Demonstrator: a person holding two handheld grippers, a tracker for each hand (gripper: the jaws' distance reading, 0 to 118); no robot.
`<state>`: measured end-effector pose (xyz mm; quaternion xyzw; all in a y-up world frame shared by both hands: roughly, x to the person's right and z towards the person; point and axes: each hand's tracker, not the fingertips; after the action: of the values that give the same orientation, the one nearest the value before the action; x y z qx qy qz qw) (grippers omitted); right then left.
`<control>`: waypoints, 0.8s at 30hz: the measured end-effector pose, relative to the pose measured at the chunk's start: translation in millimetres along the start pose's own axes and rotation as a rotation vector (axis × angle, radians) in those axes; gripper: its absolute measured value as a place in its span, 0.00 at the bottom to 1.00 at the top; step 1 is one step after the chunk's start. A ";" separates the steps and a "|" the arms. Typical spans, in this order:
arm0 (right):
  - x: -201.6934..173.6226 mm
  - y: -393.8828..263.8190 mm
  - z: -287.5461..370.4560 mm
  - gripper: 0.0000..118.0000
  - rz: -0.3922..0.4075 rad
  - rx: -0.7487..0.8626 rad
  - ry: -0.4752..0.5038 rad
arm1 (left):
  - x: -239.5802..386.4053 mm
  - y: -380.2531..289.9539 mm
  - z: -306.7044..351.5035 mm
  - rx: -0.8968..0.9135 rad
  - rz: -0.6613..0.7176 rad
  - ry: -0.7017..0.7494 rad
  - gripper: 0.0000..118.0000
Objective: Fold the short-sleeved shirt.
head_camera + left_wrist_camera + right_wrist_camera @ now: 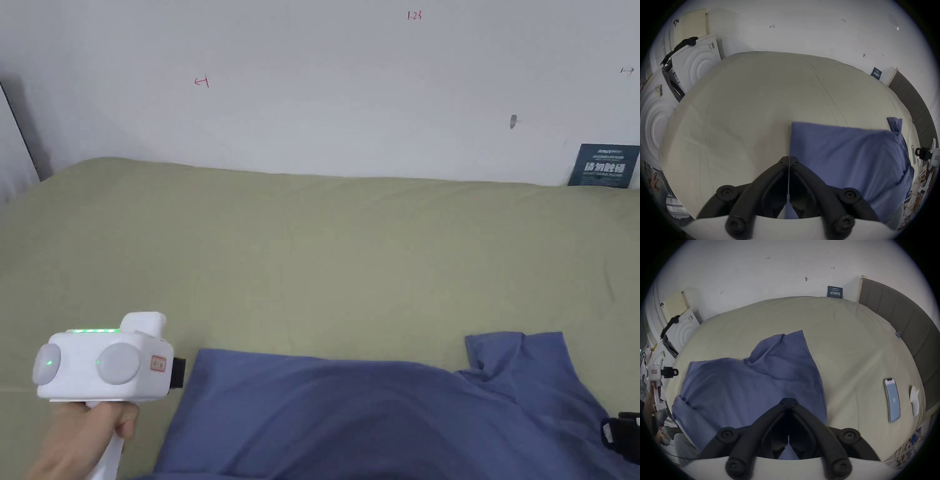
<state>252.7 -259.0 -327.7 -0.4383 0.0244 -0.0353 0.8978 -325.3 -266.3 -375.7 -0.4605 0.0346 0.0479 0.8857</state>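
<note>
Head view: olive bed (pixel 312 250) carries blue shirt (pixel 375 419) at near edge, one sleeve up. Left gripper (pixel 788 160) fingers pinch shirt's left edge; right gripper (pixel 788 400) fingers closed on its right side. Phone (pixel 892 400) lies well right.

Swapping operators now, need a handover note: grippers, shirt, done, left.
Left gripper: jaws closed on the blue shirt at its left edge.
Right gripper: jaws closed over the shirt's right side; whether cloth is pinched, can't tell.
Shirt: held spread between both grippers above the near part of the green bed; one sleeve sticks out at the right.
Phone lies on the bed to the right.
Done: shirt gripped and spread.
Left: no fold visible yet; lay it flat, then fold sleeves and body.
</note>
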 end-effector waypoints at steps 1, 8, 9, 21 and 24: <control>2.4 5.3 -10.0 0.02 -0.008 -0.009 -0.006 | 2.6 7.7 -11.1 -0.008 -0.002 0.008 0.22; 21.3 19.8 -51.6 0.02 -0.017 -0.048 -0.011 | 17.4 32.0 -77.8 -0.093 -0.058 0.081 0.98; 23.5 20.4 -54.8 0.02 -0.019 -0.051 -0.011 | 21.5 33.0 -82.3 -0.100 -0.062 0.079 0.98; 51.9 44.9 -76.5 1.00 -0.073 -0.139 0.040 | 48.3 33.7 -71.2 -0.113 -0.160 0.005 0.01; 52.2 51.8 -95.8 0.95 -0.074 -0.109 0.004 | 49.6 31.0 -70.4 -0.095 -0.144 0.014 0.01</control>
<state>299.7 -306.9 -428.1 -0.4870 0.0120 -0.0682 0.8706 -280.8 -303.6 -446.5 -0.5039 0.0054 -0.0176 0.8636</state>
